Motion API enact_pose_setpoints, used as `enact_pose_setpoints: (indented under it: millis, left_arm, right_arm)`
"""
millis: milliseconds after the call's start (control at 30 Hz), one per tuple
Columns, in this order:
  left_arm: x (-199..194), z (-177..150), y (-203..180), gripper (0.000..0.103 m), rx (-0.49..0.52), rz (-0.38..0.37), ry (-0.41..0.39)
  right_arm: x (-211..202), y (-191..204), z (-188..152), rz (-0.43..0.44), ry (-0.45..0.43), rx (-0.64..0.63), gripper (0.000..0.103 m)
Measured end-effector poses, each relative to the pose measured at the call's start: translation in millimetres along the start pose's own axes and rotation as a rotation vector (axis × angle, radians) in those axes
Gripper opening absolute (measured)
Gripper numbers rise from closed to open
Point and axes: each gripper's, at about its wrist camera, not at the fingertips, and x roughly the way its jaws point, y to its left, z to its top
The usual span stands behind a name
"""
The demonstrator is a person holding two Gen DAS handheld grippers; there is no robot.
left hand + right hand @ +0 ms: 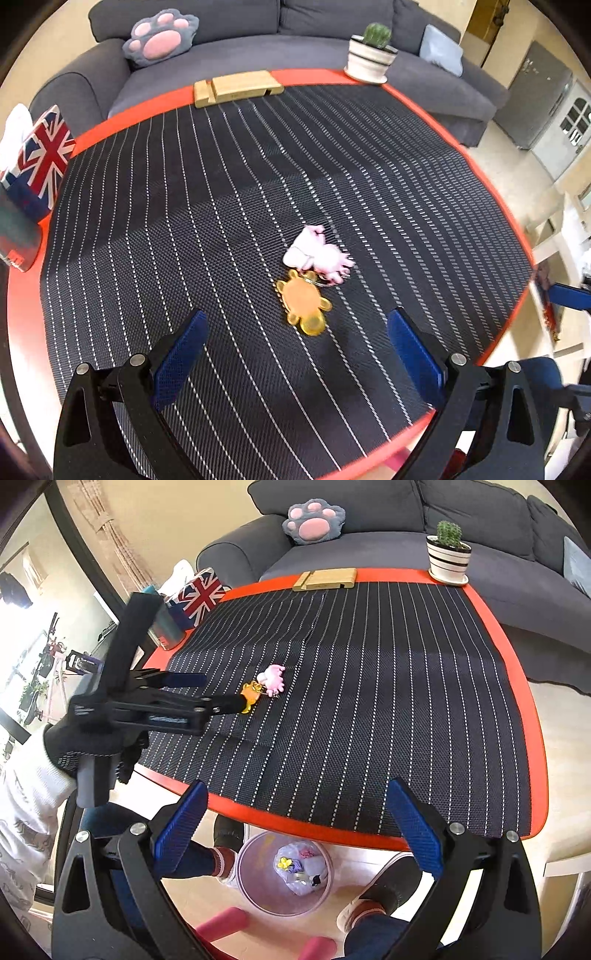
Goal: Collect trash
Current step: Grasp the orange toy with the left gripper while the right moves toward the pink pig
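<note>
An orange bear-shaped keychain (303,303) and a pink plush toy (317,252) joined to it lie on the striped black mat (221,206). My left gripper (295,328) is open and empty, hovering just short of the orange piece, which lies between its blue pads (181,354). In the right wrist view the left gripper (218,696) reaches over the table's left side to the keychain (251,694) and plush (272,677). My right gripper (295,805) is open and empty, held above the table's near edge over a pink trash bin (284,875) holding several scraps.
A wooden stand (236,88) and a potted cactus (371,55) sit at the table's far edge. A Union Jack tissue box (38,162) stands at the left. A grey sofa (258,29) with a paw cushion lies behind. The orange table rim (295,819) and the person's feet flank the bin.
</note>
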Motion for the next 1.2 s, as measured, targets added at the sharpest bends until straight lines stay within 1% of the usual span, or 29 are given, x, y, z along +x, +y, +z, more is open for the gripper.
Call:
enact_pose_setpoints:
  millis: [67,167,200,233,300,333,433,500,567,933,1200]
  left_arm:
    - [6,0,0,0.093,0.0,0.015,0.004]
    - [13,0,1,0.072,-0.01,0.019,0.015]
    - [14,-1,1,0.068,-0.011,0.023,0.019]
    - [15,-1,1,0.066,-0.009,0.027,0.02]
    - [16,-2,1,0.056,-0.009,0.029,0.023]
    - [16,-3,2,0.055,-0.009,0.034,0.021]
    - [15,-3,1,0.046,-0.005,0.027,0.011]
    - [15,-3,1,0.034,-0.001,0.025,0.006]
    - [14,-3,0,0.028,0.001,0.026,0.005]
    - [-1,-9,7,0.028,-0.002,-0.004,-0.025]
    - [-23,-13,17,0.027,-0.022,-0.017,-0.07]
  right_arm:
    - [2,-2,0,0.001,0.003,0.005,0.096]
    - [3,-5,0,0.003,0.005,0.008,0.096]
    - [4,-5,1,0.003,0.006,0.008,0.096]
    - [4,-6,1,0.004,0.005,0.008,0.096]
    - [5,-6,1,0.006,0.004,0.009,0.096]
    - [5,-6,1,0.007,0.005,0.008,0.096]
    - [7,-5,1,0.01,0.008,0.005,0.096]
    - [8,-4,1,0.011,0.009,0.004,0.096]
    - [9,-3,2,0.012,0.009,0.002,0.096]
    - [14,9,16,0.015,0.003,-0.027,0.096]
    - [26,25,41,0.015,0.006,-0.066,0.096]
